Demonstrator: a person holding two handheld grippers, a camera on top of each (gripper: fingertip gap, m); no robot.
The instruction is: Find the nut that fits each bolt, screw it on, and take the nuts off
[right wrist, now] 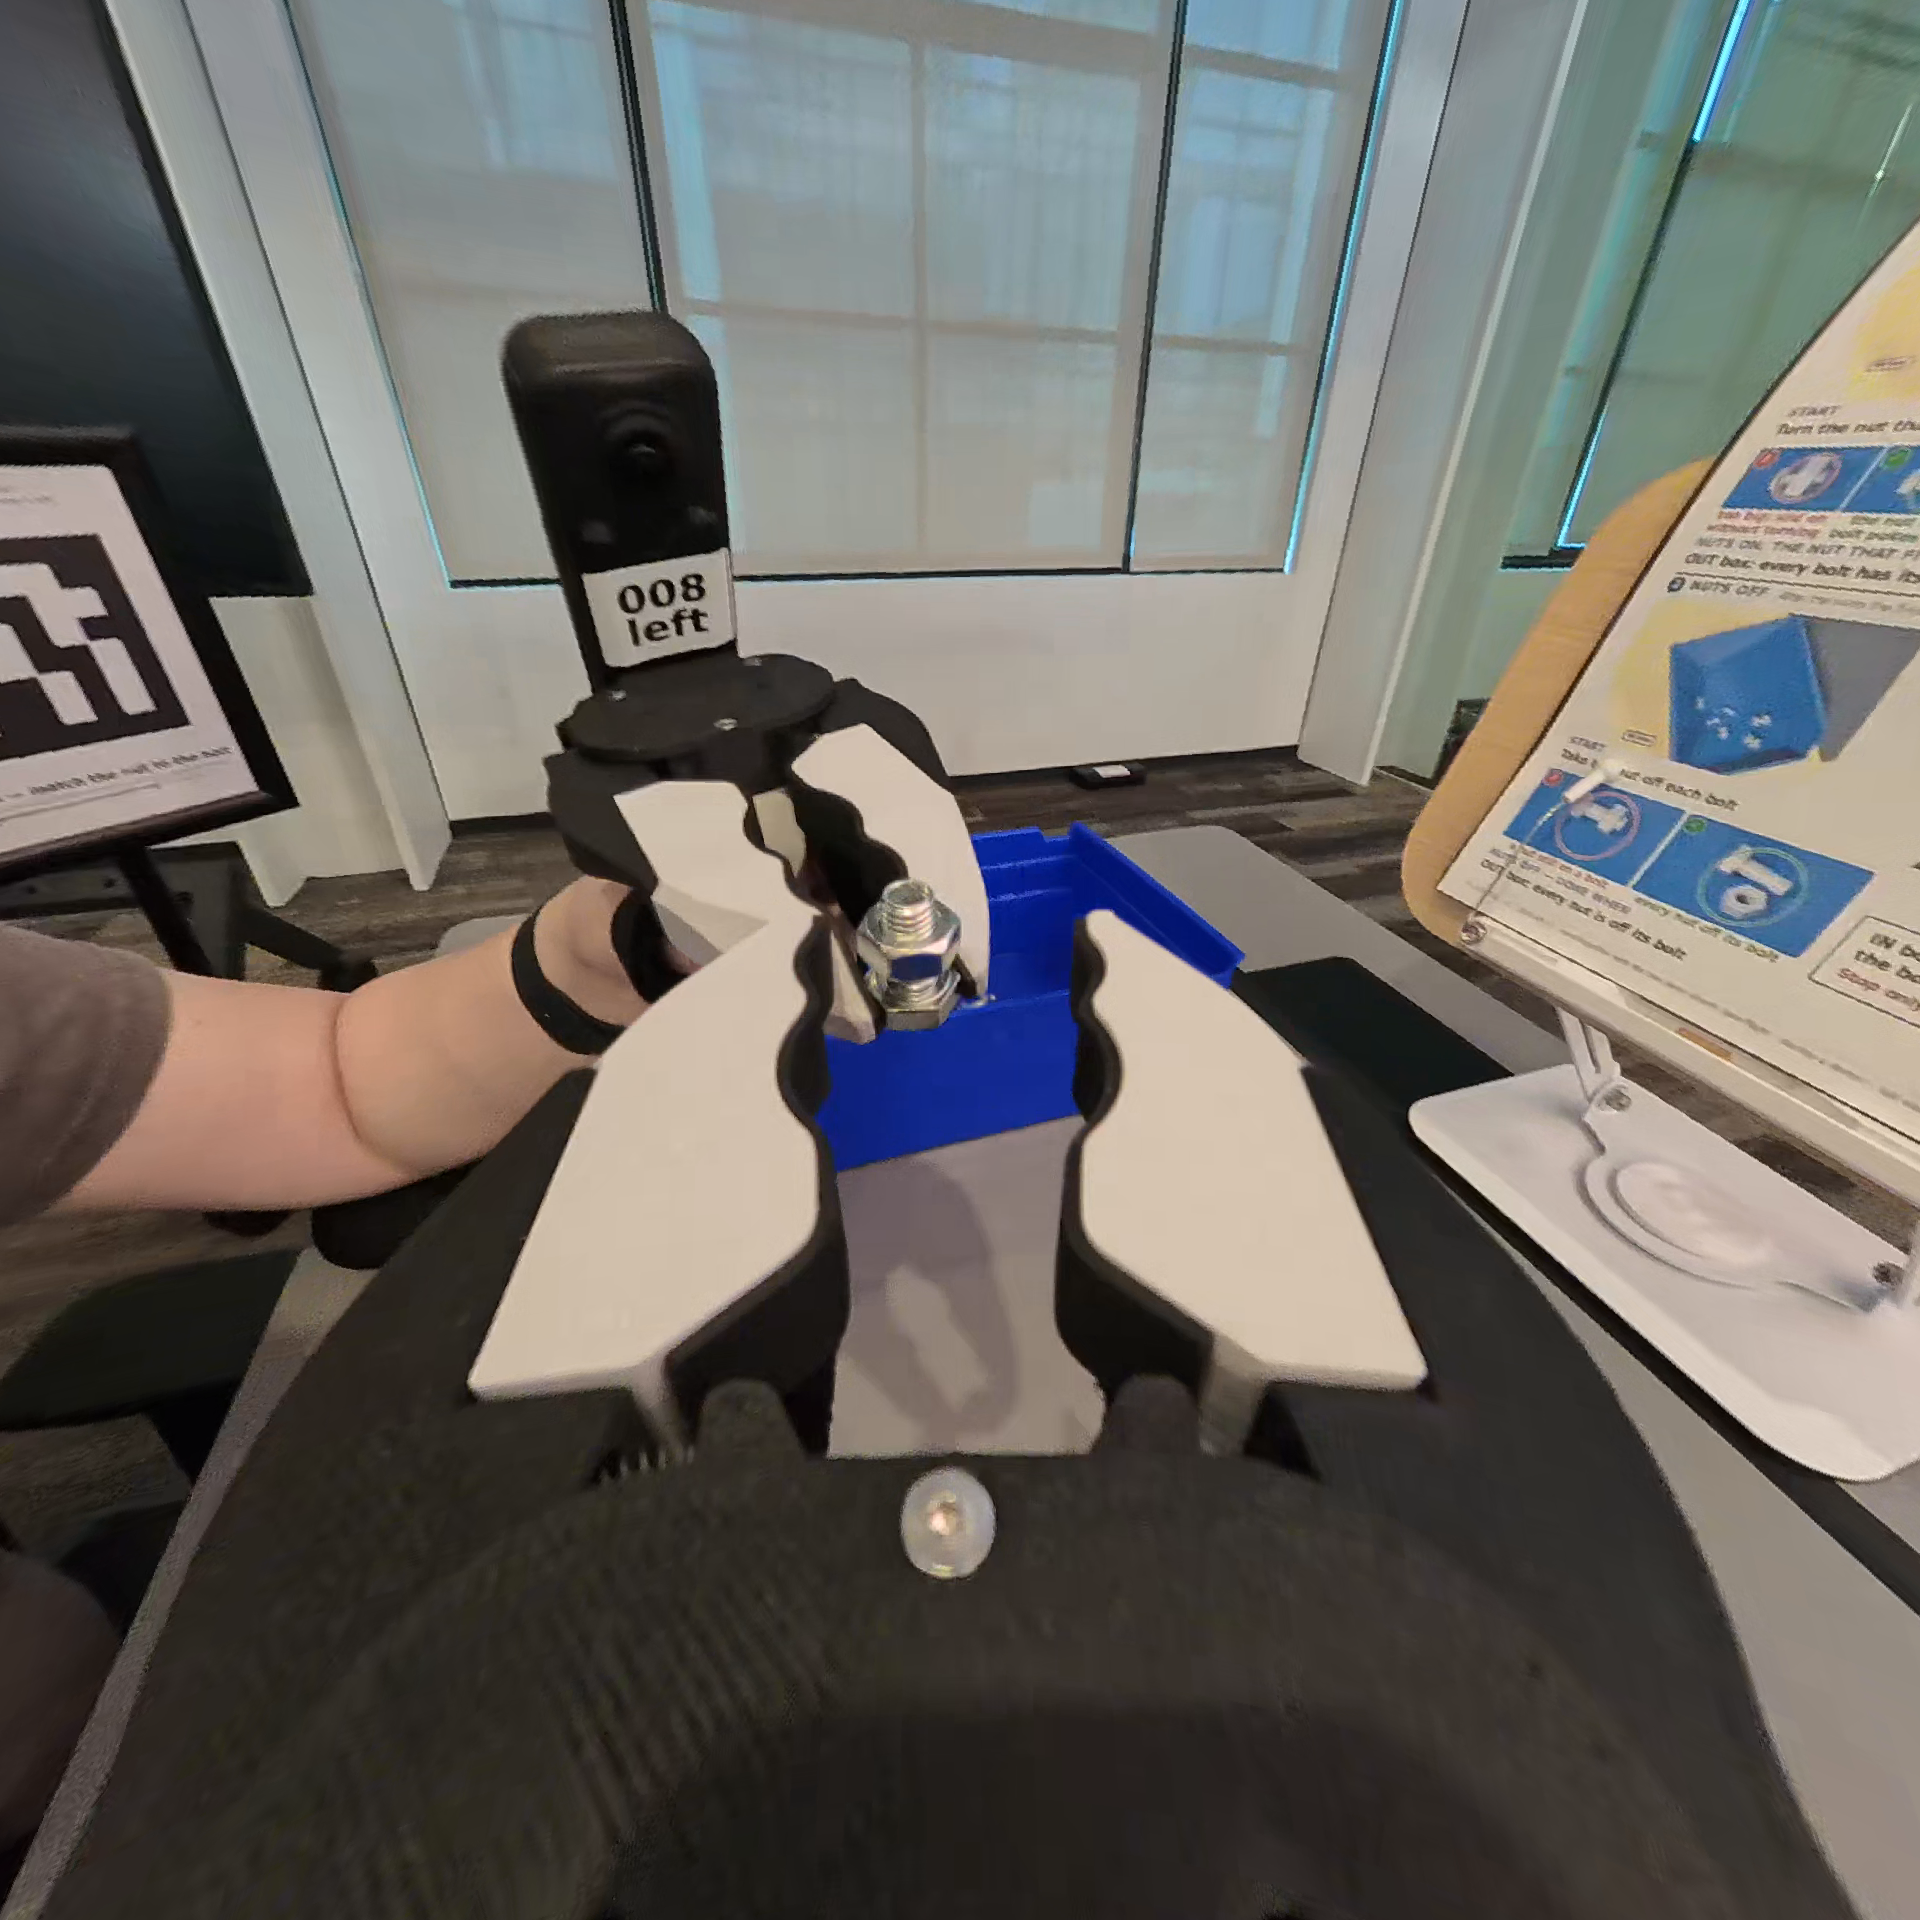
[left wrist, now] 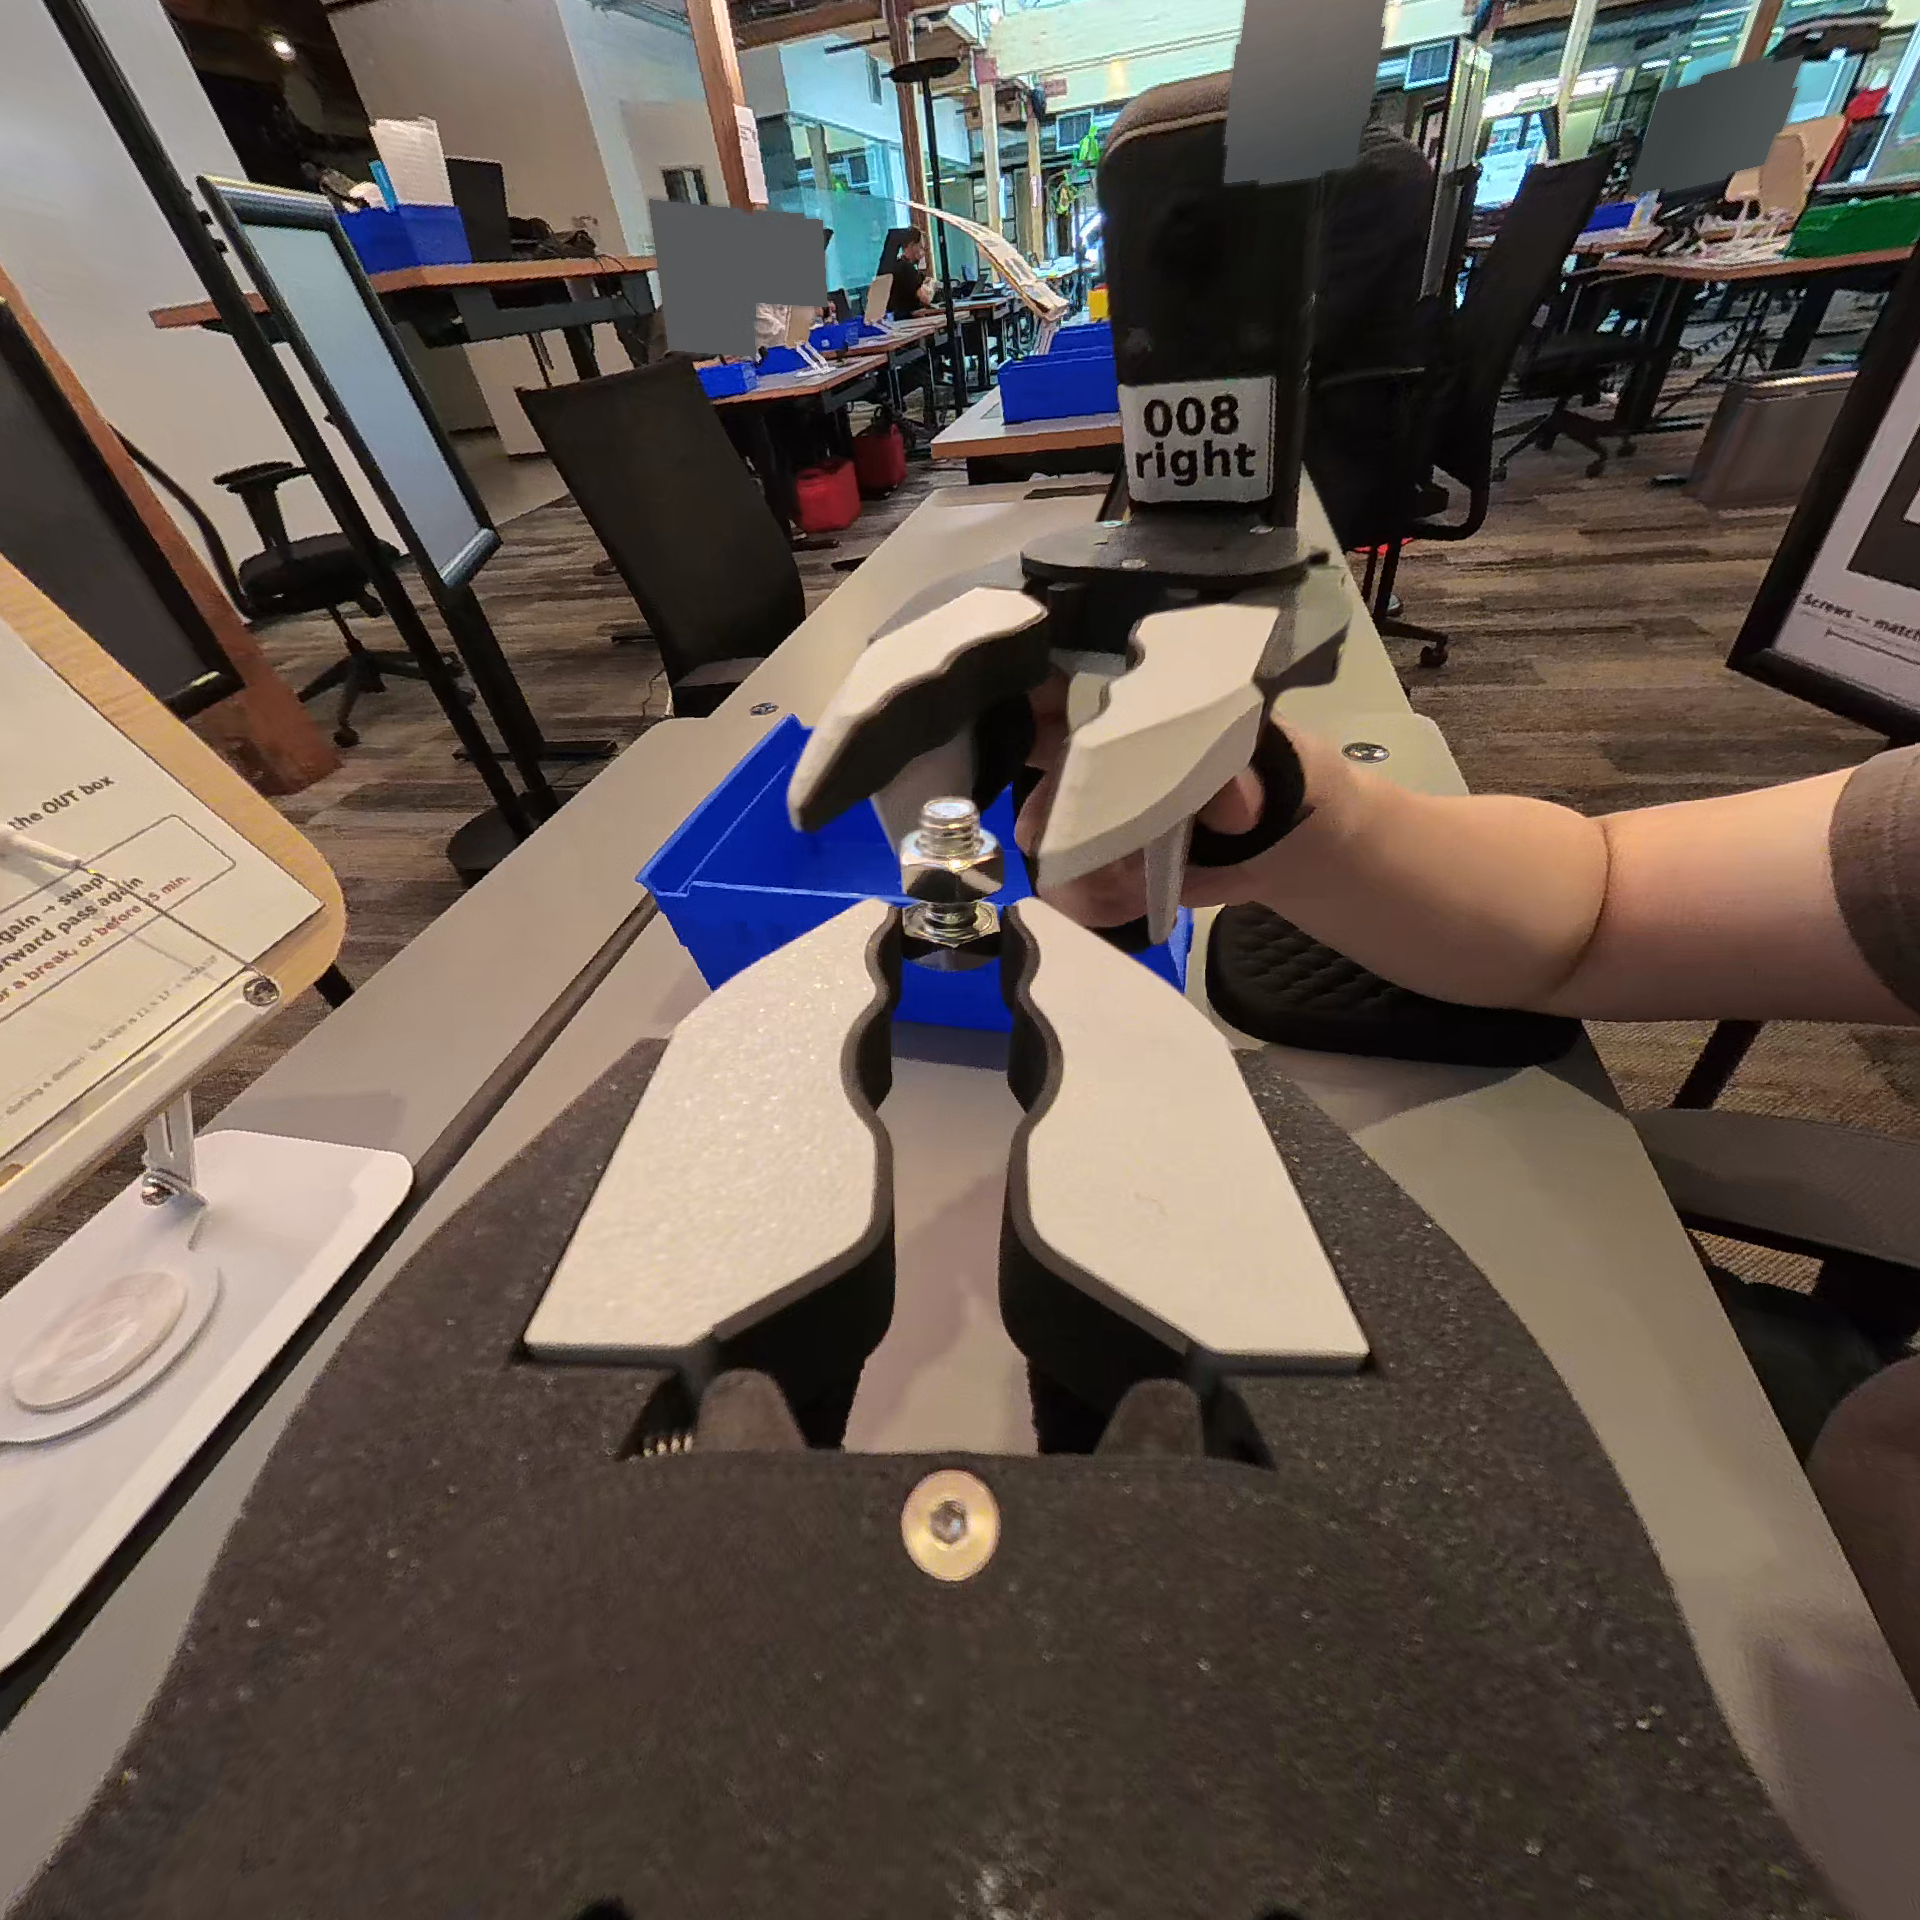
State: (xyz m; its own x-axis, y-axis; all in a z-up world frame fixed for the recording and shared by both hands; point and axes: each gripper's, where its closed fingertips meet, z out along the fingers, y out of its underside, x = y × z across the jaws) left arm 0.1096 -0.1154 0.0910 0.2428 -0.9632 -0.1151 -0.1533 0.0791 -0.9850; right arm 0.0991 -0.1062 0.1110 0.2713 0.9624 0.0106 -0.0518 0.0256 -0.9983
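A silver bolt stands upright, threads up, with a silver hex nut [left wrist: 951, 860] screwed on partway above its head. My left gripper [left wrist: 951, 927] is shut on the bolt head [left wrist: 948, 925] and holds it above a blue bin [left wrist: 764, 883]. My right gripper [left wrist: 925, 836] comes from the far side, open, its fingers on either side of the nut and apart from it. In the right wrist view my right gripper [right wrist: 951, 935] is open, with the nut [right wrist: 916, 948] and the left gripper [right wrist: 914, 1003] between its tips, above the blue bin [right wrist: 935, 1091].
The grey table [left wrist: 499, 997] carries an instruction board on a white stand [left wrist: 135, 935], also in the right wrist view [right wrist: 1704, 790]. A black pad [left wrist: 1351, 997] lies under the person's right forearm. A framed marker poster [right wrist: 83, 665] stands beyond the table. Both grippers' tips are close together, under 4 cm apart.
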